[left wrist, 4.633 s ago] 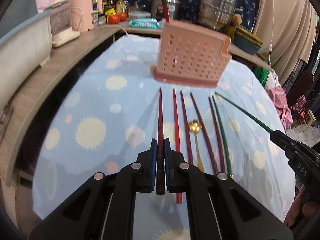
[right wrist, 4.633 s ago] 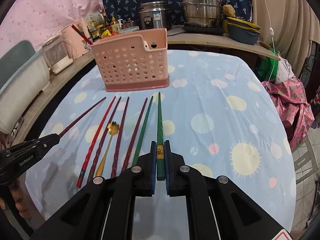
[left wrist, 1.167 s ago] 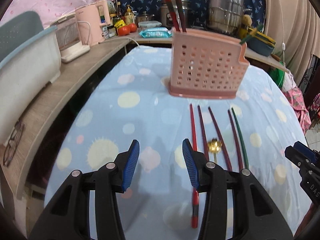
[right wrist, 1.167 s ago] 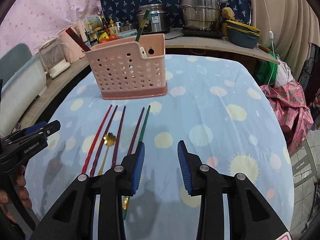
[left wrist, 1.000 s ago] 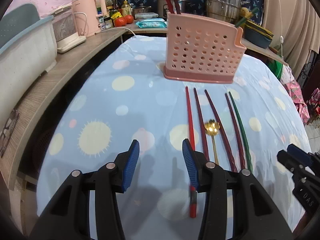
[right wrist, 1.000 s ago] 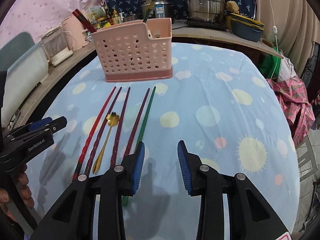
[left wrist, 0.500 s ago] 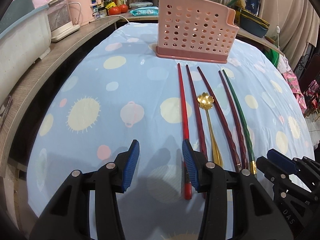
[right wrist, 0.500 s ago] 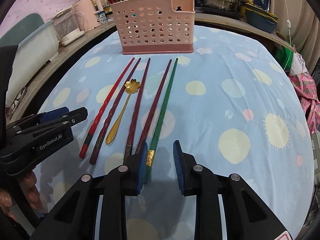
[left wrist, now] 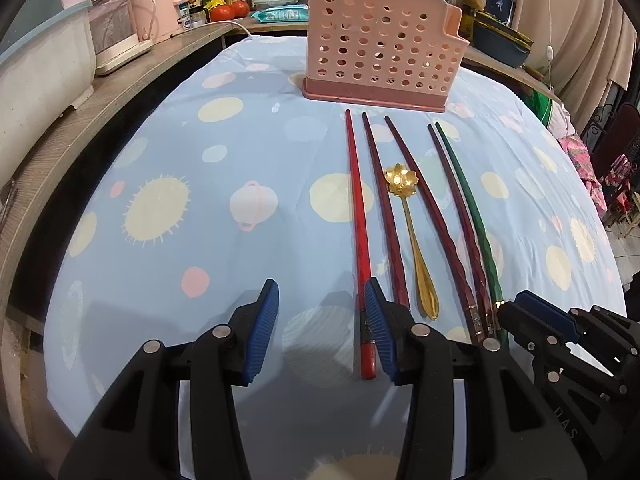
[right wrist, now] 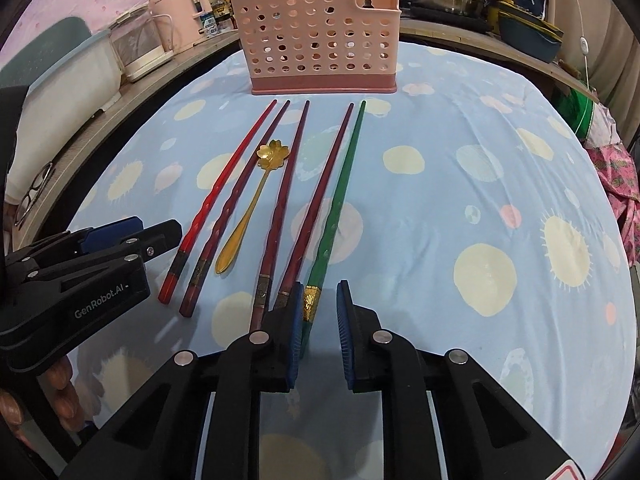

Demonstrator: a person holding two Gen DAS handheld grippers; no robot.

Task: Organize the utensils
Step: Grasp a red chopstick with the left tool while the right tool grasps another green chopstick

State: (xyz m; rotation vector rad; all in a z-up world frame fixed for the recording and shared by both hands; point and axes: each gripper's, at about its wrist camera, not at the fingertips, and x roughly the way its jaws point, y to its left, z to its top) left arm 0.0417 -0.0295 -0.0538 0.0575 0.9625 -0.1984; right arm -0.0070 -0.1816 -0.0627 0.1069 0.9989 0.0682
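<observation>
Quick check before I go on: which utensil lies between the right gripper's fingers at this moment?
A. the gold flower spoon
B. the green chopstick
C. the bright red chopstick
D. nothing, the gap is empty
B. In the right wrist view the green chopstick has its gold-banded end inside the closing right gripper, against one pad, while the gold flower spoon lies further left.

Surface: table [right wrist: 460,168], blue spotted cloth | On it: pink basket [right wrist: 320,36]; five chopsticks [left wrist: 358,216], side by side; gold spoon [left wrist: 412,236] among them
</observation>
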